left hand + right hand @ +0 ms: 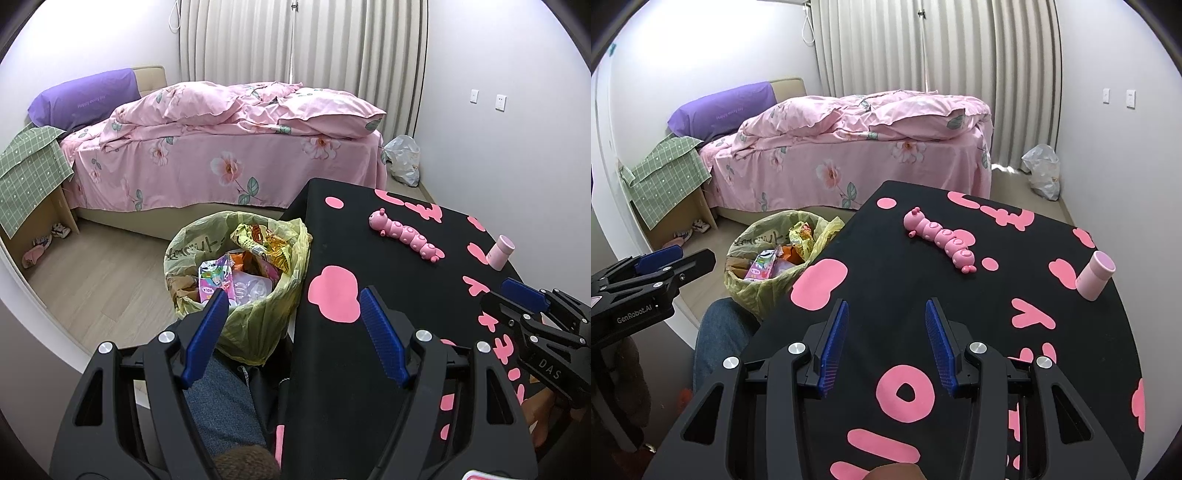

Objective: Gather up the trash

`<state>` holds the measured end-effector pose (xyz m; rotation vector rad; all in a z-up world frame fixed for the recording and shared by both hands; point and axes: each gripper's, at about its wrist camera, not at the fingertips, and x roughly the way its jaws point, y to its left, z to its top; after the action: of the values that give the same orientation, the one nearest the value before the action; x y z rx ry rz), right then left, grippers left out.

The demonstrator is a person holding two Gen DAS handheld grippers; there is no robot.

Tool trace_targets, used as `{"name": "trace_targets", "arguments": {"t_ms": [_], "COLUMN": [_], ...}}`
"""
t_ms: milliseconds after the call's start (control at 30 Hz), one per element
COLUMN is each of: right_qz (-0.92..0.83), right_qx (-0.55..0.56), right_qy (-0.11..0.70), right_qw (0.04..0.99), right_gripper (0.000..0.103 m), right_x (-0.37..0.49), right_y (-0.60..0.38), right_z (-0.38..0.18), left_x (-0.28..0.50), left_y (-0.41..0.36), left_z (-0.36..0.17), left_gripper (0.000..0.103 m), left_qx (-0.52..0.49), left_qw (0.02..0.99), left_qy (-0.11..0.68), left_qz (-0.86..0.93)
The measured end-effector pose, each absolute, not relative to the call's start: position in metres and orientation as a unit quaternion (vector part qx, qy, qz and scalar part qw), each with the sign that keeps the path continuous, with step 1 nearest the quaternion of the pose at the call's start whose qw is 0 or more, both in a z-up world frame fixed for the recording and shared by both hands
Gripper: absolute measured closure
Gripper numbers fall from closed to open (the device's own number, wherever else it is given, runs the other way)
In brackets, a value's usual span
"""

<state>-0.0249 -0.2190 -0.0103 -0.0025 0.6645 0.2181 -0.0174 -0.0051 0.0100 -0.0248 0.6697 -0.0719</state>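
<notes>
A black table (960, 295) with pink cloth patterning filled the foreground of a bedroom, with a pink floral bed (849, 147) and pale curtains (923, 44) behind it. On the table lay a pink caterpillar toy (942, 240) and, well apart near the right edge, a pink cup (1095, 275). The bin (236, 266), lined with a yellow bag and full of wrappers, stood on the floor just beside the table's left edge. The left gripper (291, 306) hung with fingers wide over that edge, holding nothing; the right gripper (886, 314) hovered above the table, fingers spread and empty.
</notes>
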Motion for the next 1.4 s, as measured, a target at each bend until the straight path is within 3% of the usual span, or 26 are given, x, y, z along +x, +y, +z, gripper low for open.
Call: {"name": "trace_targets", "arguments": {"t_ms": [1400], "right_qz": [0.107], "right_qx": [-0.002], "right_qy": [0.328], "right_qw": [0.939], "right_gripper": [0.062], "right_x": [-0.0244], "right_y": [-0.2167], "right_z": [-0.0089], "left_x": [-0.0164], "left_y": [0.0008], "left_z": [0.0073], "left_gripper": [0.033], "left_qx": [-0.016], "left_qw": [0.943], "left_qy": [0.331], "left_qz": [-0.031]}}
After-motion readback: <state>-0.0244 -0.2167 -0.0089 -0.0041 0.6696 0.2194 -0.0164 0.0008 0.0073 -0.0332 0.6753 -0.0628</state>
